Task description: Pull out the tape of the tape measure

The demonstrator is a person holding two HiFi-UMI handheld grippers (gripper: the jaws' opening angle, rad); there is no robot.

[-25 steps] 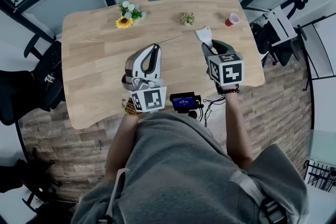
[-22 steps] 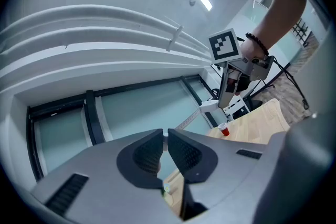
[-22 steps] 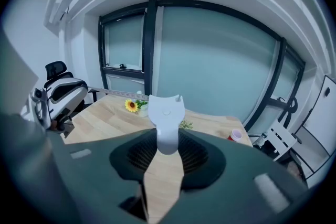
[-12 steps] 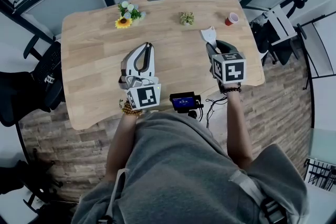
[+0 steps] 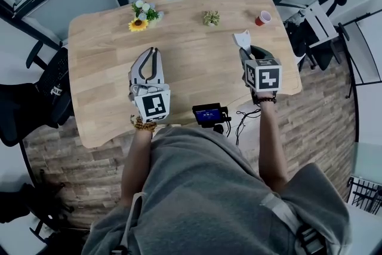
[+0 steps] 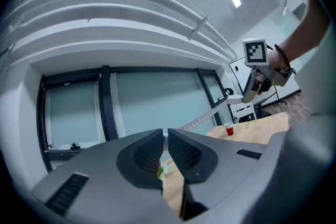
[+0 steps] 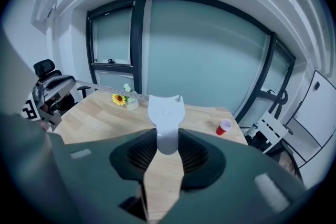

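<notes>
My right gripper (image 5: pixel 244 48) is shut on the white tape measure (image 5: pixel 242 39) over the right side of the wooden table (image 5: pixel 101 110). In the right gripper view the case (image 7: pixel 166 118) stands up between the jaws (image 7: pixel 167 152), and the tape (image 7: pixel 105 89) runs from it to the left. My left gripper (image 5: pixel 154 51) hovers over the table's left middle, pointing level, its jaws almost together on the tape's end (image 6: pixel 165 137). From there the tape (image 6: pixel 202 119) stretches across to the right gripper (image 6: pixel 251 93). The thin tape hardly shows in the head view.
Along the far edge stand a sunflower arrangement (image 5: pixel 138 24), a small plant (image 5: pixel 210 18) and a red cup (image 5: pixel 263 18). A black device with a blue screen (image 5: pixel 208 114) sits at the near edge. A black office chair (image 5: pixel 51 83) is left, a white chair (image 5: pixel 316 27) right.
The two grippers have drawn apart: the left one has swung to the left and rolled, the right one has shifted slightly right. The tape span between them has grown.
</notes>
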